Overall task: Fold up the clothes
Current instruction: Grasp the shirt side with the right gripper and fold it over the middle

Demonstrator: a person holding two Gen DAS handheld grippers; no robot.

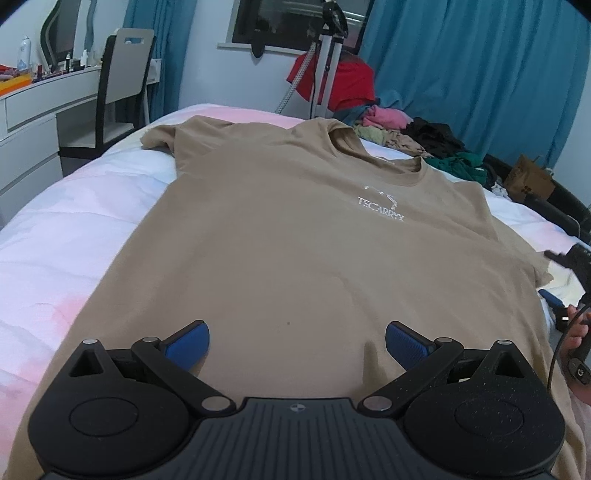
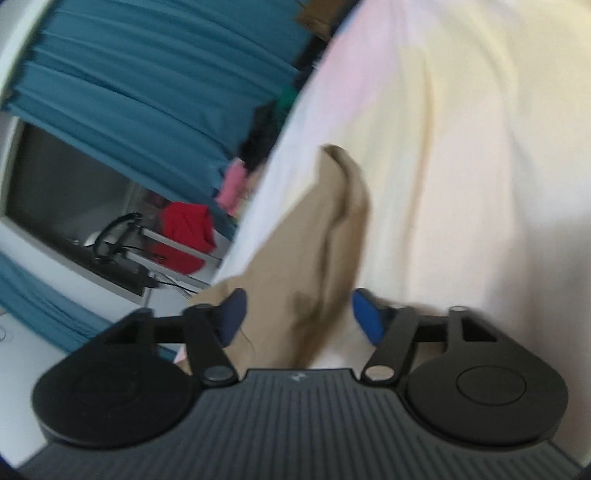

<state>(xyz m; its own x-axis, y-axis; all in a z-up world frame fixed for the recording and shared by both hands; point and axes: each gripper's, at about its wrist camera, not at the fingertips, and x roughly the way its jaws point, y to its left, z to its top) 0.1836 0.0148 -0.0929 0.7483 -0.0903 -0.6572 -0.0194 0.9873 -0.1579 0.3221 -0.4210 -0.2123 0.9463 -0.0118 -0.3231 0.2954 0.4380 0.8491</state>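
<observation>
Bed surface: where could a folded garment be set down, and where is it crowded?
Free: the white-and-pink duvet left of the spread beige cotton T-shirt, and the pale strip beyond its right sleeve. Crowded: the far-right corner, heaped with a pile of mixed clothes.

A home bedroom. A bed with a white-and-pink duvet fills the foreground. At 10 o'clock stand a white dressing table bearing bottles, and a chair. Teal curtains flank a window at 12 o'clock. A heap of unsorted clothes lies at 1 o'clock.
</observation>
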